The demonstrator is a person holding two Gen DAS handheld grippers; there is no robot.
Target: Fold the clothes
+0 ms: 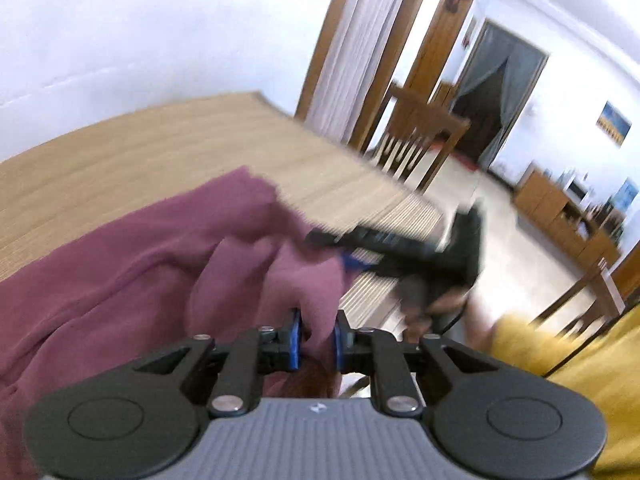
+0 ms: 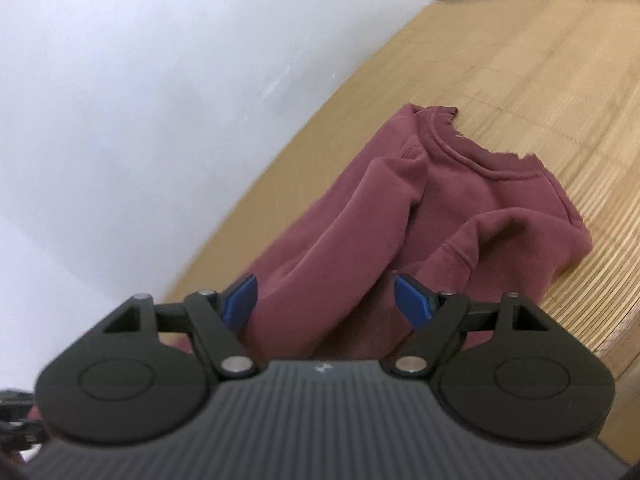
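The maroon sweatshirt (image 2: 420, 216) lies on the mat (image 2: 540, 80), collar at 12 o'clock, both sleeves drawn over the body; the left gripper (image 1: 316, 334) pinches a fold; the right gripper (image 2: 326, 300) hangs spread above the hem; judging mid-fold, the next move needs the pinched cloth laid flat.

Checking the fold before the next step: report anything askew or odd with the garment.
The maroon sweatshirt lies bunched on the woven mat, both sleeves flopped across the body, not flat. The left gripper pinches a fold of it; the right gripper is open above it. No damage visible.
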